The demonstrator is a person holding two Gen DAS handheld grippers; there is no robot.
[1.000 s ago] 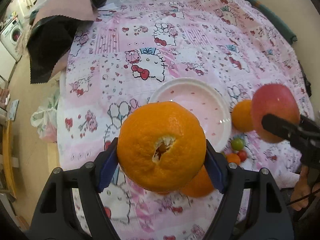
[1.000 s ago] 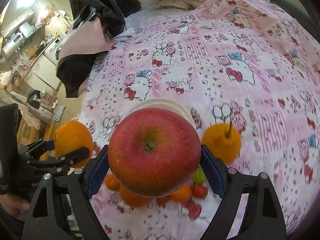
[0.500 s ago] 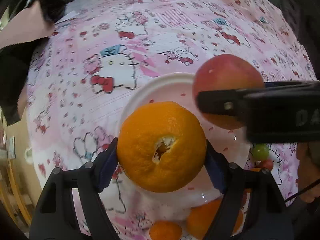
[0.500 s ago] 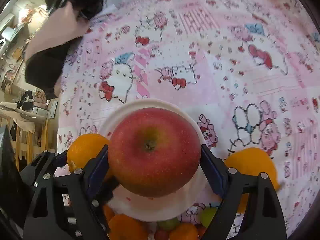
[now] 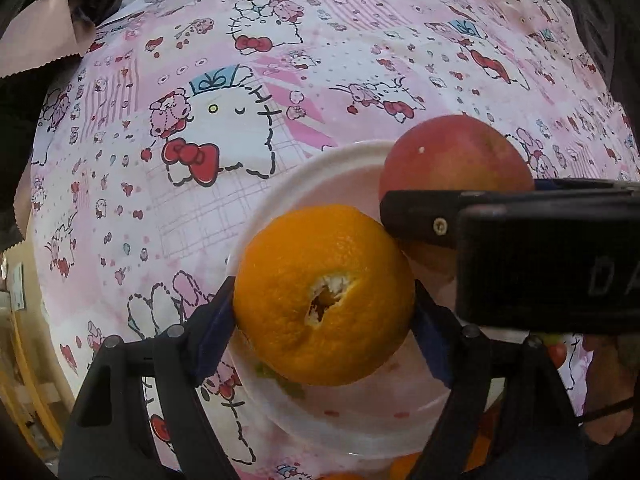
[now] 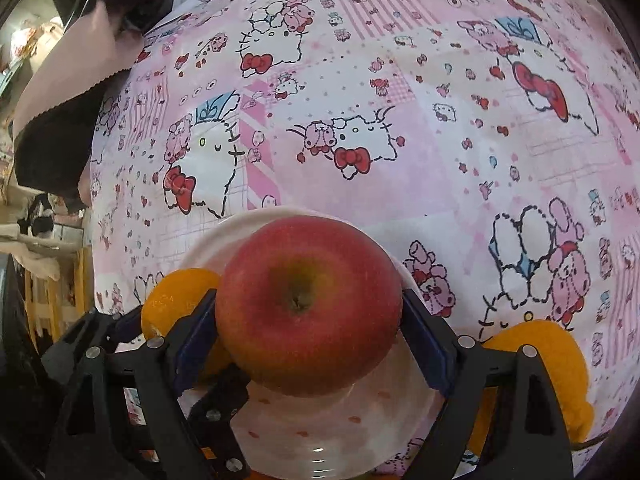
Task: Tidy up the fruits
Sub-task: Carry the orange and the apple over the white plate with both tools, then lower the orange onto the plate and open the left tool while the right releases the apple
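Fruits sit in both tools, right over a white plate (image 5: pixel 304 184). The left tool (image 5: pixel 324 312) squeezes a big orange (image 5: pixel 324 294) between its two blue pads (image 5: pixel 216 320). The orange has a small torn hole in its skin. It hangs just above the near side of the plate.

The right tool (image 6: pixel 308 324) squeezes a red apple (image 6: pixel 308 312) between its blue pads (image 6: pixel 424 344). The apple's stem end faces the camera. In the left wrist view, the apple (image 5: pixel 456 156) is just beside the orange, and the right tool's black finger (image 5: pixel 424 216) looks like it touches the orange. In the right wrist view, the orange (image 6: pixel 176 300) peeks out to the left of the apple.

The plate (image 6: pixel 320 432) has small pink spots inside. It rests on a bed with a pink cartoon cat sheet (image 6: pixel 360 100). Another orange (image 6: pixel 560 364) lies on the sheet to the right of the plate. Some small fruits (image 5: pixel 556 348) show at the plate's near edge, mostly hidden. A black and pink cloth (image 6: pixel 68 92) lies at the far left corner.
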